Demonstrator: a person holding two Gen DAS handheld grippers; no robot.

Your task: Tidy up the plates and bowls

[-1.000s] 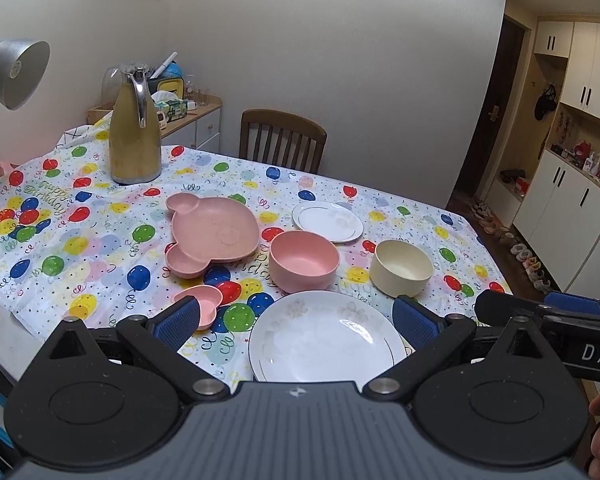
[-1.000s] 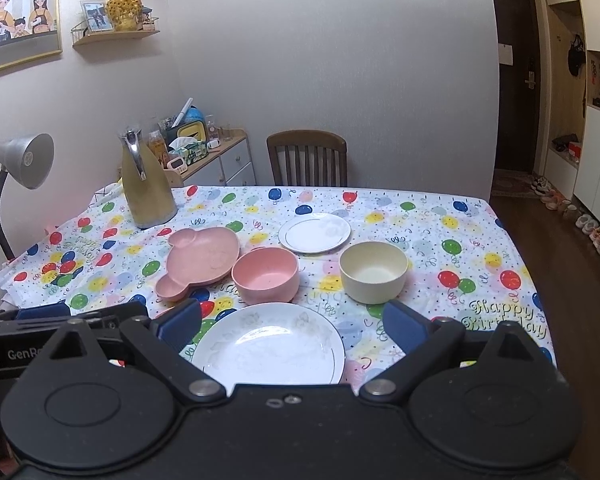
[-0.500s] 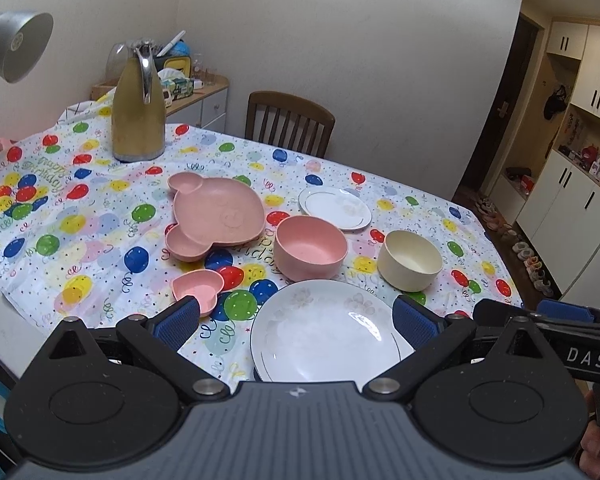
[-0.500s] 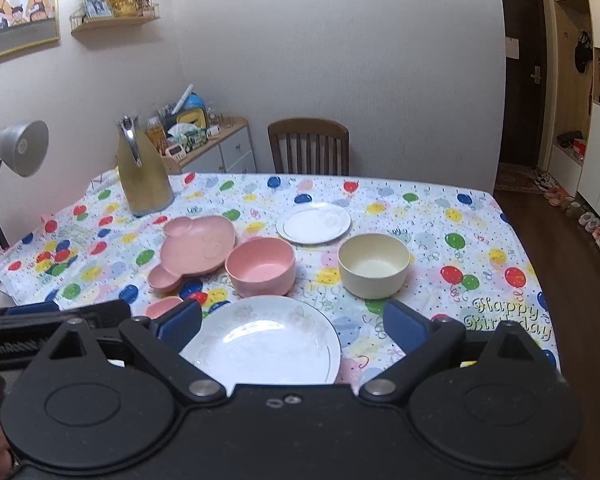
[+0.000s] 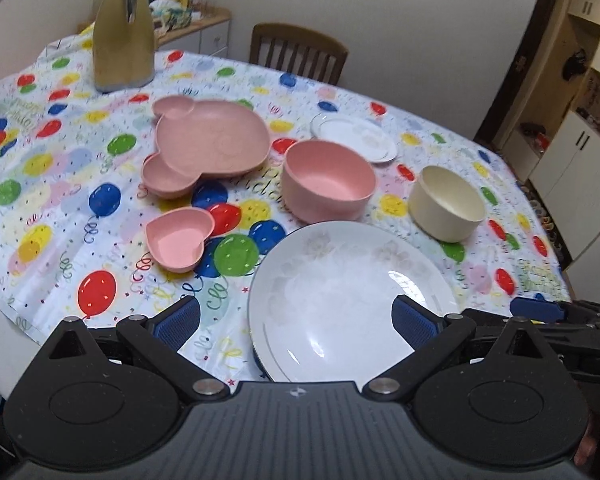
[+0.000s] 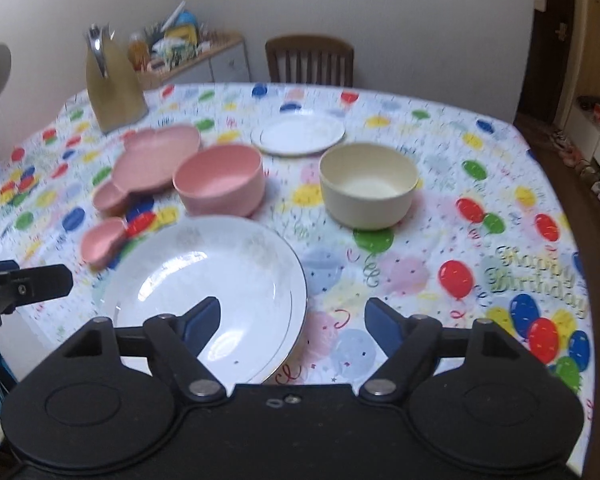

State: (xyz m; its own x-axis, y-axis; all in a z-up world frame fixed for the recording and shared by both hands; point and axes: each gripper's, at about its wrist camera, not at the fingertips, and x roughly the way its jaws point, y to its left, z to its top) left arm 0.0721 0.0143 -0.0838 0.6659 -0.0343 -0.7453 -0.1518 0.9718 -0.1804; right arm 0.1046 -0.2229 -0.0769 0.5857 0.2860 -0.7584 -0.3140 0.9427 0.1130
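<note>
While both tools' bodies cut off the large white plate's near rim, their jaws stand spread, empty.

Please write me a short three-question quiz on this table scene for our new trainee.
1. True or false: the cream bowl is stacked inside the pink bowl.
2. Which dish lies nearest the right tool? A) small white plate B) large white plate C) heart-shaped pink dish
3. Fill in: the gold jug stands on the far side of the ____-shaped pink plate.

Key: 1 false, they stand apart on the tablecloth; 2 B; 3 bear.
</note>
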